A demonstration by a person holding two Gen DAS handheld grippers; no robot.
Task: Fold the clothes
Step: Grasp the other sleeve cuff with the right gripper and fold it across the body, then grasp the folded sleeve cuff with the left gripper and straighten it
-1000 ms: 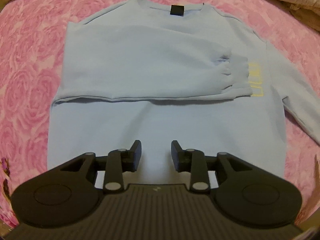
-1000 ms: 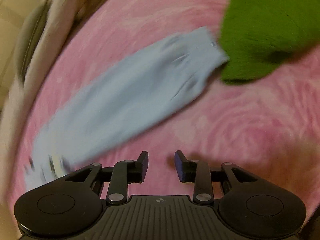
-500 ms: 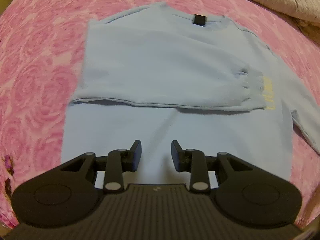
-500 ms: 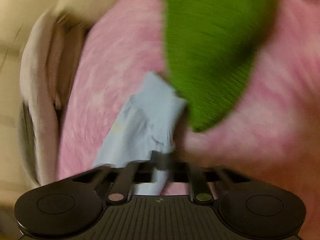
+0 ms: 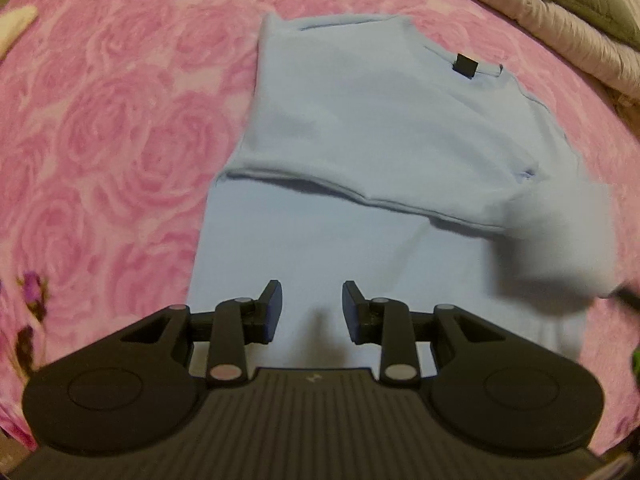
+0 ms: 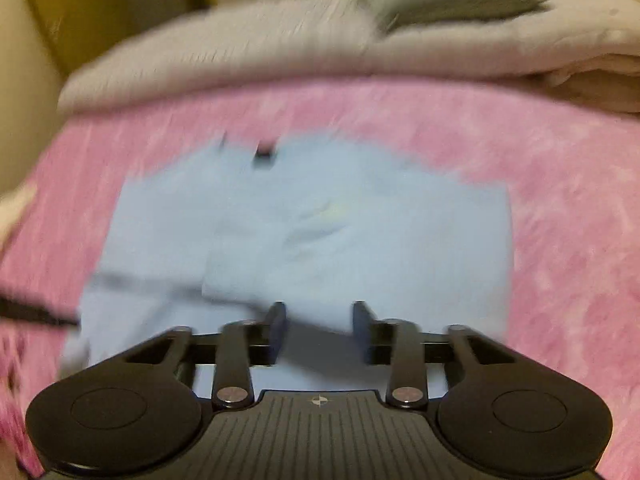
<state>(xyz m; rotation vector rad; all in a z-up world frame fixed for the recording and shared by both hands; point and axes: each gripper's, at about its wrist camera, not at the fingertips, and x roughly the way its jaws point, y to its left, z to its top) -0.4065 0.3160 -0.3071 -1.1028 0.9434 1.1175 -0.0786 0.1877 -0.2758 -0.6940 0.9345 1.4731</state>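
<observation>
While the pale blue cotton sweatshirt (image 5: pixel 360 152) lies flat on the pink rose-patterned bed cover (image 5: pixel 112 128), my left claw (image 5: pixel 311 310) hovers over its hem, parted and empty. My right claw (image 6: pixel 319 330) (that view is blurred) is likewise parted, gripping nothing.

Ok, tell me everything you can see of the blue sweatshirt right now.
The light blue sweatshirt lies flat on the pink rose-patterned blanket, soft knit by its look. A small black tag sits at the neckline. One sleeve is folded across the chest; the other side is blurred. Both tools hang above it, open, holding nothing.
</observation>
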